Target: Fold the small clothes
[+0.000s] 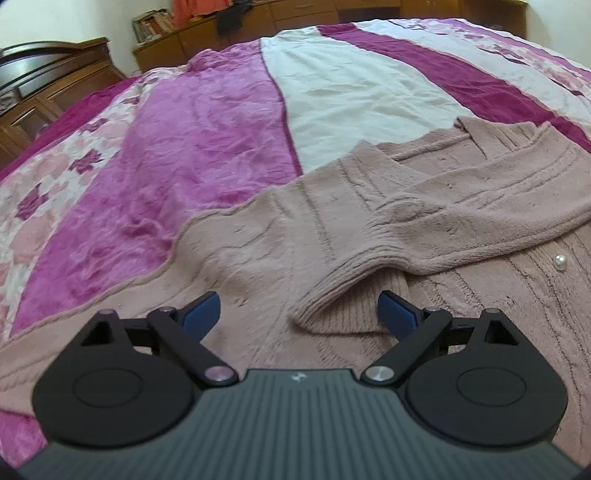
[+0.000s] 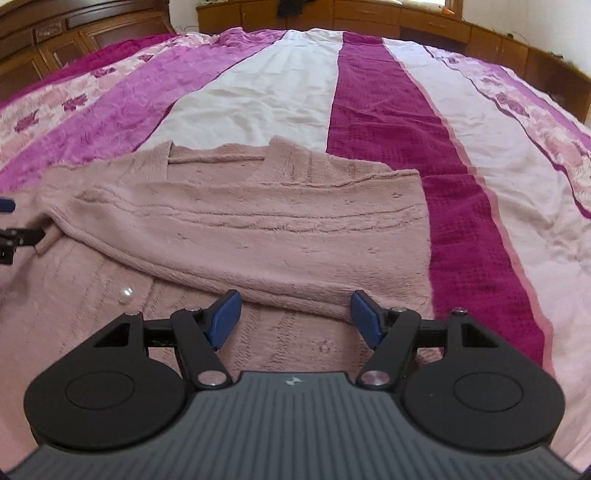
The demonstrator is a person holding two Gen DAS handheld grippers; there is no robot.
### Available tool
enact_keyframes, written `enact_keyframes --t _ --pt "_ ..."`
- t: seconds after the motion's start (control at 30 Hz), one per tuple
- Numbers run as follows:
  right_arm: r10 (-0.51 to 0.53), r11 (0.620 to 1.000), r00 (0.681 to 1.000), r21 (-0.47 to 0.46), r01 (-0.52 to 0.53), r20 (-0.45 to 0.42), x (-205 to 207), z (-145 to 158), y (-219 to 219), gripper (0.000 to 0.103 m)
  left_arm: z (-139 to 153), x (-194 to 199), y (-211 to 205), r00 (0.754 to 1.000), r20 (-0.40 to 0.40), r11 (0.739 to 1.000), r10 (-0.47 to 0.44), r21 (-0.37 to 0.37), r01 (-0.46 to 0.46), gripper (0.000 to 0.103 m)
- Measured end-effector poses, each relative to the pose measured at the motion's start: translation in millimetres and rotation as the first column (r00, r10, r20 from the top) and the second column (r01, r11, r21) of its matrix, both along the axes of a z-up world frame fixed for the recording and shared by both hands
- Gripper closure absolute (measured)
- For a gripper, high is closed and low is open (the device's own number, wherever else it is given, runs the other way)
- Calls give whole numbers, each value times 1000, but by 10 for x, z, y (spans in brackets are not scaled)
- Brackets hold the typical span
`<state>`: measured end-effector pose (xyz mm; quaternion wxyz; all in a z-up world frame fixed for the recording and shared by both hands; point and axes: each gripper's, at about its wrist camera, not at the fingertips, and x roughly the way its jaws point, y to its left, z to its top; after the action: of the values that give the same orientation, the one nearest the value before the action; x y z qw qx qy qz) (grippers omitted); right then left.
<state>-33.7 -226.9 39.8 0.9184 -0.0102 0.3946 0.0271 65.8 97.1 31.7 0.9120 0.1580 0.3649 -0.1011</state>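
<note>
A dusty pink knitted cardigan (image 1: 424, 206) lies flat on a bed covered by a striped bedspread (image 1: 177, 155) in magenta, cream and floral pink bands. The cardigan sits at the near side of the bed, filling the lower half of both wrist views.

In the left wrist view, the left gripper (image 1: 299, 310) hovers just above the knit with its blue-padded jaws spread wide and nothing between them. A sleeve (image 1: 461, 221) is folded across the cardigan's front, running from the far right toward the near middle; its ribbed cuff (image 1: 332, 295) ends between the two blue pads, close to them, though contact cannot be told. A single pearl-like button (image 1: 560, 263) shows at the right, just below the sleeve. The garment's right part runs out of the picture, and its near hem is hidden behind the gripper body.

In the right wrist view, the right gripper (image 2: 295, 314) also stands open and empty, low over the cardigan (image 2: 258, 229). The folded sleeve (image 2: 240, 236) crosses in front of it from left to right, its near edge lying just beyond the blue pads. The pearl button (image 2: 126, 292) appears to the near left. At the far left edge, a sliver of the left gripper (image 2: 9, 221) is visible, mostly cut off. The collar lies at the far edge of the garment, soft with blur.

Behind the bed, wooden cabinets (image 2: 406, 22) line the far wall; items on top are too small to make out.
</note>
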Motion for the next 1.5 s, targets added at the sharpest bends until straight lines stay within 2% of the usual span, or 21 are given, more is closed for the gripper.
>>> enact_keyframes --t 0.03,0.07,0.1,0.17,0.2,0.27,0.3,0.4,0.47,0.53,0.57,0.6,0.7,0.77,0.97,1.13,1.23,1.33,1.4,1.47,1.5 --pt "7 1000 1000 -15 -7 3 -8 -7 8 30 -18 24 -6 1000 4 1000 -6 -8 6 15" --pt "13 1000 1000 -28 -13 5 -17 -10 19 30 -35 39 -7 1000 7 1000 -16 -22 17 25" --pt "17 999 1000 -38 -17 8 -23 -14 24 30 -42 55 -4 1000 3 999 -26 -31 26 30" --pt "17 999 1000 -50 -16 16 -27 -15 21 30 -73 82 -19 999 -20 998 -46 -52 45 55" --pt "17 999 1000 -50 -16 19 -26 -16 16 30 -75 75 -42 998 -23 997 -60 -53 59 60" --pt "13 999 1000 -34 -13 25 -30 -14 -25 30 -65 24 -130 995 -18 995 -100 -28 100 86" --pt "10 1000 1000 -27 -9 27 -38 -14 -30 30 -52 1 -180 994 -6 994 -109 8 109 91" --pt "-7 1000 999 -2 7 40 -44 -13 -74 30 40 -103 -326 985 142 980 -97 188 69 92" --pt "-13 1000 999 13 13 48 -55 -15 -91 30 101 -195 -408 954 284 952 -98 307 6 92" --pt "-15 1000 999 9 14 51 -66 -21 -89 30 95 -242 -451 930 352 925 -104 378 -39 90" --pt "-14 1000 999 11 13 52 -72 -22 -93 30 64 -270 -458 928 358 917 -102 396 -53 90" --pt "-14 1000 999 15 13 52 -80 -26 -102 30 31 -284 -443 936 337 919 -101 393 -43 89" --pt "-16 1000 999 17 15 50 -91 -22 -120 30 -95 -309 -335 972 228 944 -60 330 -19 88" --pt "-21 1000 999 19 20 49 -100 -8 -127 30 -145 -336 -238 982 186 959 -10 280 -44 88" --pt "-58 995 997 80 54 51 -175 96 -191 30 0 -465 40 979 154 980 132 129 -152 88" --pt "-141 974 984 193 118 111 -255 222 -380 30 252 -431 172 977 112 981 181 -92 -172 87" --pt "-180 959 977 240 149 113 -203 194 -479 30 259 -357 134 978 86 968 191 -181 -173 72" --pt "-203 954 977 239 181 71 -144 72 -541 30 148 -262 41 982 51 964 182 -206 -168 72" --pt "-215 961 975 188 202 54 -134 -29 -556 30 29 -202 15 981 -1 961 195 -201 -191 72" --pt "-233 964 972 138 228 24 -121 -135 -597 31 -93 -175 8 978 -16 959 209 -194 -208 72" --pt "-235 958 972 179 226 30 -145 -185 -657 31 -112 -183 10 977 -8 959 214 -190 -211 71"
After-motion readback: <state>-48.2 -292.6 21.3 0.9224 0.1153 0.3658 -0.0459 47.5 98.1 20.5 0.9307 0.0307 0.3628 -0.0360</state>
